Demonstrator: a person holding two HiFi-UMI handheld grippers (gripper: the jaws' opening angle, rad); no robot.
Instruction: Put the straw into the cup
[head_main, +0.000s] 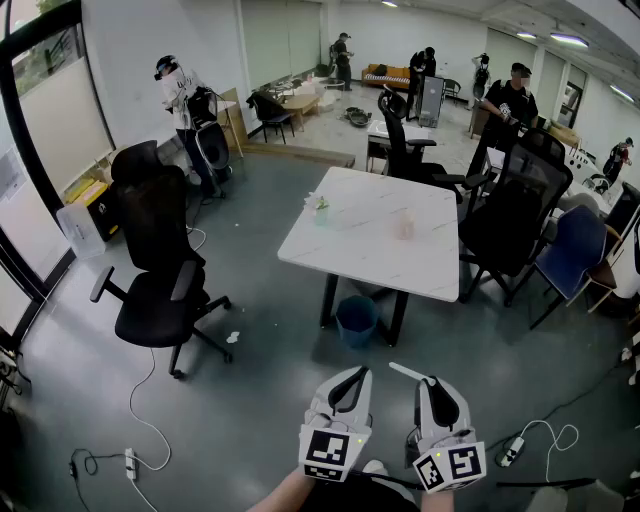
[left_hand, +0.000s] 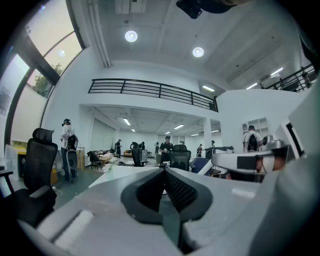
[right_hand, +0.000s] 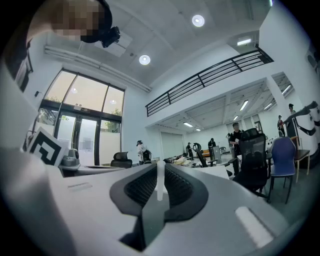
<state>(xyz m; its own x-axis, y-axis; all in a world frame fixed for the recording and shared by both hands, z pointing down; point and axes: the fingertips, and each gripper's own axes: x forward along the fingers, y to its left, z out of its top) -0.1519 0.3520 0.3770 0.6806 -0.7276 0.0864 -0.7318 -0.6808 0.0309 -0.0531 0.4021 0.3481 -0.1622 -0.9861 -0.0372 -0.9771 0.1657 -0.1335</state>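
In the head view, a thin white straw (head_main: 410, 373) sticks out to the left from the tip of my right gripper (head_main: 432, 381), low in the picture. In the right gripper view the straw (right_hand: 160, 182) stands upright between the ribbed pads, with the right gripper (right_hand: 160, 169) shut on it. My left gripper (head_main: 352, 373) is beside it, and in the left gripper view the left gripper (left_hand: 164, 170) has its jaw tips together with nothing between them. Far ahead stands a white table (head_main: 350, 245). On it are a pale translucent cup (head_main: 403, 226) and a small greenish cup (head_main: 321, 210).
A blue bin (head_main: 356, 320) sits under the table. A black office chair (head_main: 155, 270) stands on the left and more chairs (head_main: 515, 215) on the table's right. A cable and power strip (head_main: 128, 462) lie on the grey floor. Several people stand at the back.
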